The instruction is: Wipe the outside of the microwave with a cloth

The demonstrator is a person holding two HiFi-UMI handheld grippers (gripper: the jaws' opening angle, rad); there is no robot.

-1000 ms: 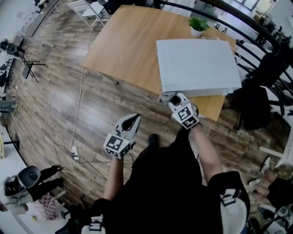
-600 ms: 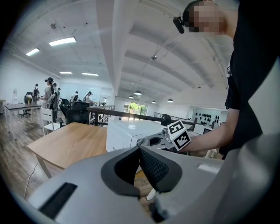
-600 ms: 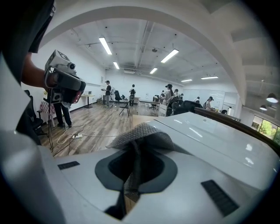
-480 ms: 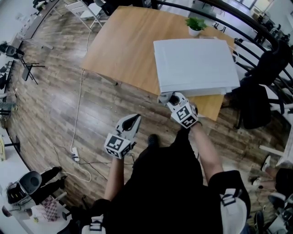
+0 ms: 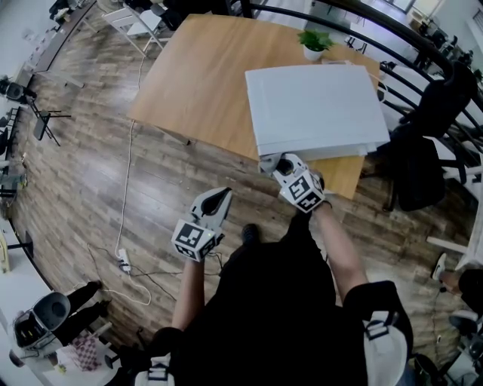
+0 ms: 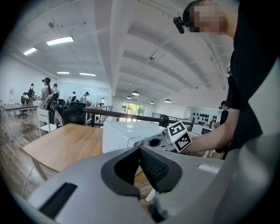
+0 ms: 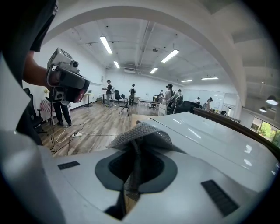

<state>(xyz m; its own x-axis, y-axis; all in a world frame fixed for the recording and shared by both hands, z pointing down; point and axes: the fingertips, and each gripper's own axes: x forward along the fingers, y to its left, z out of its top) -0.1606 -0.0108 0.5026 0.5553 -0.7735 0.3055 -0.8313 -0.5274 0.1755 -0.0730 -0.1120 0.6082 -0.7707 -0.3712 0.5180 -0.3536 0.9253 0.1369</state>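
**A:** Right, nearest first. The left gripper [image 5: 217, 200]?

**B:** Held low over the wooden floor [image 5: 90, 173], in front of the person's body. Jaws pressed together, nothing between the pads.

**A:** And the right gripper [image 7: 133, 161]?

**B:** Raised further forward, at the table's near edge. Jaws clamped on a grey mesh cloth [image 7: 141, 133]. One fold bunches up above the jaws, and a strip hangs down between them.

**A:** Where does the cloth sit?

**B:** At the near front corner of the white microwave [image 5: 317, 105], lying against it as the right gripper view shows.

**A:** The microwave itself?

**B:** It stands on a wooden table [image 5: 196, 75], close to the near edge, well over to the right.

**A:** Further out?

**B:** A small potted plant [image 5: 315, 41] just behind the microwave. A black railing [image 5: 362, 16] curves past the table's far side. A white cable [image 5: 130, 181] trails across the floor on the left.
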